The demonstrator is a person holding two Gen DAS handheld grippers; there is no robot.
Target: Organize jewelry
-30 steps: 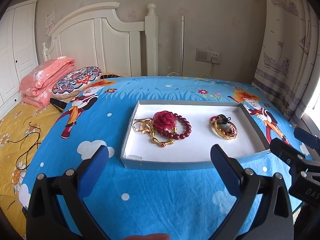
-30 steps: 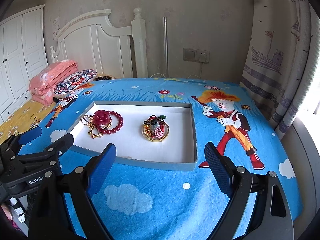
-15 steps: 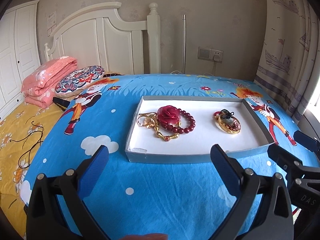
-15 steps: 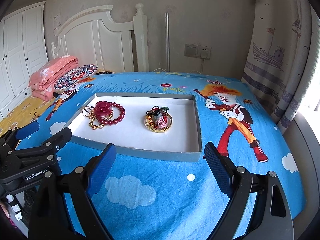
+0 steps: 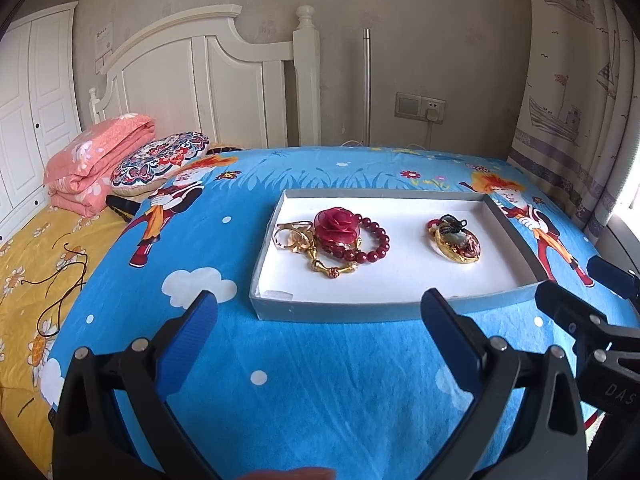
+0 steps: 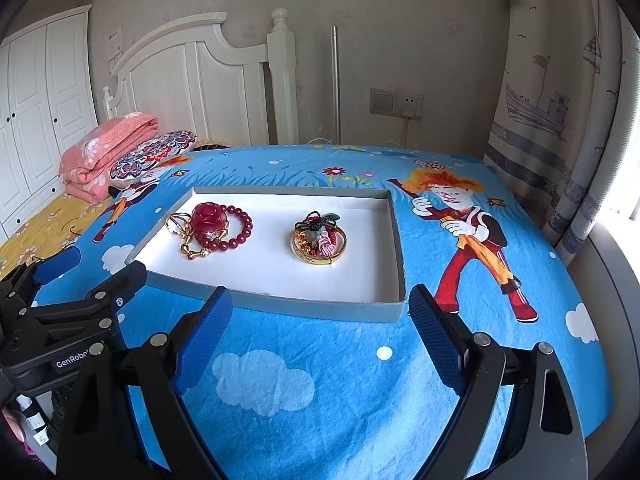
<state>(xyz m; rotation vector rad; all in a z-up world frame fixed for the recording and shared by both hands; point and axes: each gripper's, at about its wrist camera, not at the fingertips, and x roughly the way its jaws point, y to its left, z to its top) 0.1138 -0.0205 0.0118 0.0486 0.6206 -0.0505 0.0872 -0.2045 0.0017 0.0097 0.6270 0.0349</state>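
Observation:
A shallow grey box with a white floor (image 5: pixel 360 312) (image 6: pixel 316 306) lies on the blue cartoon bedspread. In its left half sits a pile: a red rose piece (image 5: pixel 336 222) (image 6: pixel 209 216), a dark red bead bracelet (image 5: pixel 378 246) (image 6: pixel 240 234) and gold pieces (image 5: pixel 298 238) (image 6: pixel 188 246). In its right half lies a gold bangle with a knotted charm (image 5: pixel 456 242) (image 6: pixel 320 240). My left gripper (image 5: pixel 320 314) is open and empty, short of the box's near wall. My right gripper (image 6: pixel 320 308) is open and empty at the near right wall.
A folded pink quilt (image 5: pixel 96 160) and a patterned cushion (image 5: pixel 160 162) lie at the far left by the white headboard (image 5: pixel 208 80). A yellow sheet with a dark cord (image 5: pixel 60 292) is on the left. Curtains (image 6: pixel 560 120) hang on the right.
Both grippers have pulled back and risen slightly, so the box sits a little farther off and higher in both views. Both stay open. The jewelry has not moved.

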